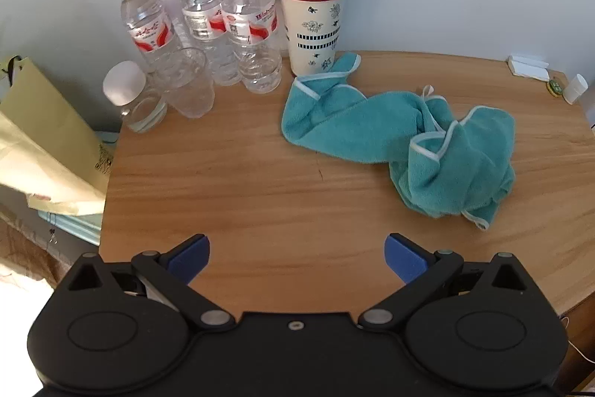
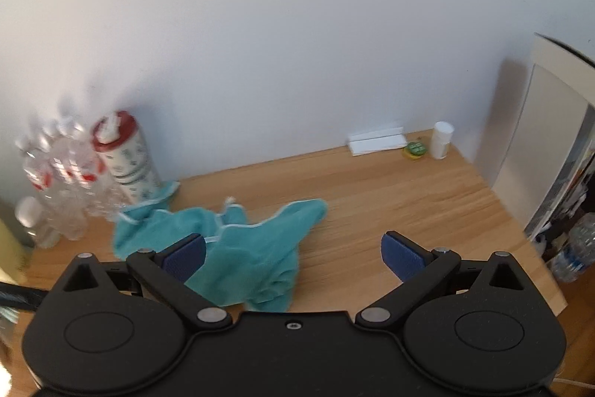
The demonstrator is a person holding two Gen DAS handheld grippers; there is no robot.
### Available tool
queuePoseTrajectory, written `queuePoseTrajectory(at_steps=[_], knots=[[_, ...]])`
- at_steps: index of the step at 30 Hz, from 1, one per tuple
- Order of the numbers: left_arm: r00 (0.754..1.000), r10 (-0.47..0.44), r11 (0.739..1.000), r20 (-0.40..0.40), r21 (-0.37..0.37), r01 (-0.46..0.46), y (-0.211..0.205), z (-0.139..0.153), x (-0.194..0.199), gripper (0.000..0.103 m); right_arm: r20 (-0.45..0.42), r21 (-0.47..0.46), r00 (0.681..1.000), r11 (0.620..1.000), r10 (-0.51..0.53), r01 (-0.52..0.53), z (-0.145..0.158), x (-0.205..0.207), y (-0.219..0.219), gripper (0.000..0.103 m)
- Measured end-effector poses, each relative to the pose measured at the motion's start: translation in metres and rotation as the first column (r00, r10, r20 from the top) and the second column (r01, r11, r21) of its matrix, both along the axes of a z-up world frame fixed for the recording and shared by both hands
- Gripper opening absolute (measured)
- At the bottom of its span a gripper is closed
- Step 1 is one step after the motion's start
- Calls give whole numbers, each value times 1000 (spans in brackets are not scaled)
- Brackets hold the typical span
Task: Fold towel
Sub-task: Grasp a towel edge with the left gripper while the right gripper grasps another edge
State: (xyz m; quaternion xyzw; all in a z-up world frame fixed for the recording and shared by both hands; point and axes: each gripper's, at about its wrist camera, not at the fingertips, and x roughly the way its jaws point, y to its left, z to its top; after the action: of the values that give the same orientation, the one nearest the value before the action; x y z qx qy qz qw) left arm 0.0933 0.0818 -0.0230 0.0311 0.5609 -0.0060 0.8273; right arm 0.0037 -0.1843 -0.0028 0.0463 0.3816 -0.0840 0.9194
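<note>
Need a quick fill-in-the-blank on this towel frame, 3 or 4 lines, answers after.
1. The teal towel lies ____ on the wooden table, not folded.
2. Both the left tongs and the right tongs are ____ and hold nothing.
3. The travel cup beside the towel has a ____ lid.
4. The water bottles stand against the ____.

Answers: crumpled; open; red; wall
</note>
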Motion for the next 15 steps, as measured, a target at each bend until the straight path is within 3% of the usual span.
queuePoseTrajectory(at_steps=[5, 7, 8, 15], knots=[[1000, 22, 999, -8, -32, -22, -2, -13, 32, 102, -15, -53, 999, 998, 39, -40, -19, 21, -19, 97], [999, 32, 999, -8, -44, -32, -4, -18, 45, 102, -57, -24, 995, 996, 81, -82, -34, 44, -31, 80], [999, 38, 998, -4, -51, -38, -5, -20, 52, 102, -74, -12, 993, 995, 96, -98, -38, 51, -33, 78], [996, 93, 995, -13, -31, -93, -17, -58, 108, 102, -171, 2, 960, 974, 222, -225, -75, 118, -44, 77]])
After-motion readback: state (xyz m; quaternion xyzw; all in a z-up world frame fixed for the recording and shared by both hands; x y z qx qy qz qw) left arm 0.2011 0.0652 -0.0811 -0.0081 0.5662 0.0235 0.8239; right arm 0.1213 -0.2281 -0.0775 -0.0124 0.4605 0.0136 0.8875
